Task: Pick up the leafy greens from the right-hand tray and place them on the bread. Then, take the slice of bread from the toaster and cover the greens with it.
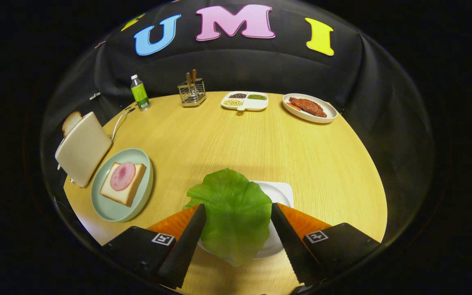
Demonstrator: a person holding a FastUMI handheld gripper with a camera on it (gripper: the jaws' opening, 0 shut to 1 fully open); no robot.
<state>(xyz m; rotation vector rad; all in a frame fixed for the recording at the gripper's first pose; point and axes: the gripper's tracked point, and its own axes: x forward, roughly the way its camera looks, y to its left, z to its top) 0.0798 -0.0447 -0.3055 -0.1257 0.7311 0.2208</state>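
The leafy green (234, 217), one broad lettuce leaf, lies on the white right-hand tray (280, 192) and covers most of it. My gripper (238, 209) is open, with one finger on each side of the leaf and the tips close to its edges; the leaf looks flat and unpinched. Far to the left of the fingers, a pale green plate (109, 207) holds a slice of bread (127, 192) topped with a round pink slice of ham (122, 176). Behind that plate stands a cream toaster (83, 149) with a slice of bread (71, 122) sticking out of its top.
Along the back of the round wooden table (228, 135) stand a green bottle (140, 93), a wire utensil rack (192, 93), a divided white dish of beans (245, 100) and a white plate of meat (309, 108). The toaster's cable (119, 123) runs toward the bottle.
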